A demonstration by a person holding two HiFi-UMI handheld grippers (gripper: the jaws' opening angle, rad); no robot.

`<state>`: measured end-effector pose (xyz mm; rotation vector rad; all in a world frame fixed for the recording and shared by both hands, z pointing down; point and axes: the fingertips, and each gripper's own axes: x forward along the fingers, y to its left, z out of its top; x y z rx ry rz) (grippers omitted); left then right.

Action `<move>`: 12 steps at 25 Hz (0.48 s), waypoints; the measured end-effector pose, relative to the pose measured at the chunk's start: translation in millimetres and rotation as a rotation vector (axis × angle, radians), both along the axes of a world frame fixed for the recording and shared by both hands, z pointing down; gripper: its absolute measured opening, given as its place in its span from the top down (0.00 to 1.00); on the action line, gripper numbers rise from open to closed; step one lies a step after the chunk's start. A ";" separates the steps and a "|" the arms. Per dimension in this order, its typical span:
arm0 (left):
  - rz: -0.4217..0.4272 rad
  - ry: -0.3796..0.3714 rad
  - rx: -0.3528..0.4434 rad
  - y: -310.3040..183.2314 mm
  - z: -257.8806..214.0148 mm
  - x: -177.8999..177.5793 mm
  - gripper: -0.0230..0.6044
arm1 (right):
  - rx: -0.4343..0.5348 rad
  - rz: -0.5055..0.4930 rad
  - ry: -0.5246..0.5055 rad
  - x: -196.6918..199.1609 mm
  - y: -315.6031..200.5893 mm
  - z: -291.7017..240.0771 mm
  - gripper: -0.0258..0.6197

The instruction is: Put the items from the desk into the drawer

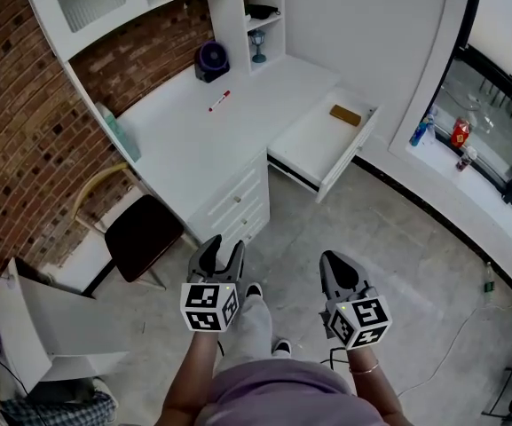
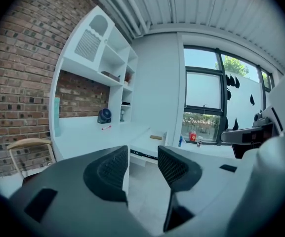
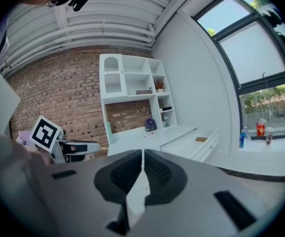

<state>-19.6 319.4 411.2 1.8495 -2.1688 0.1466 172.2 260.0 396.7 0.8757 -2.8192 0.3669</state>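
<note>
Head view: we see a red pen (image 1: pixel 219 101) lying on the desk (image 1: pixel 185 145) and a brown block (image 1: pixel 345 115) in the open drawer (image 1: pixel 304 145). Left gripper view: our left claw (image 2: pixel 141 164) gapes, empty. Right gripper view: our right claw (image 3: pixel 142 168) is closed on nothing.

A red marker (image 1: pixel 219 101) lies flat on the white bench (image 1: pixel 193 149); the drawer (image 1: pixel 309 145) stands pulled open, holding a tan block (image 1: pixel 345 115).

My left gripper (image 1: pixel 218 248) and right gripper (image 1: pixel 334 260) sit low in frame, well apart from the white desk (image 1: pixel 193 140) at upper centre. Red marker (image 1: pixel 219 101) and small fan (image 1: pixel 211 60) on desk. Drawer (image 1: pixel 313 140) open at right, brown block (image 1: pixel 345 115) inside.
</note>
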 end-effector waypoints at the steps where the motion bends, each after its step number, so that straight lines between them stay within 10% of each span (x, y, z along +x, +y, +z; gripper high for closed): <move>1: 0.005 -0.002 0.000 -7.1 -0.2 -6.2 0.68 | -0.003 0.004 0.003 -5.4 -6.9 1.5 0.96; 12: 0.027 -0.009 -0.005 -86.4 3.3 -101.6 0.62 | -0.002 0.001 0.020 -104.1 -80.4 2.4 0.96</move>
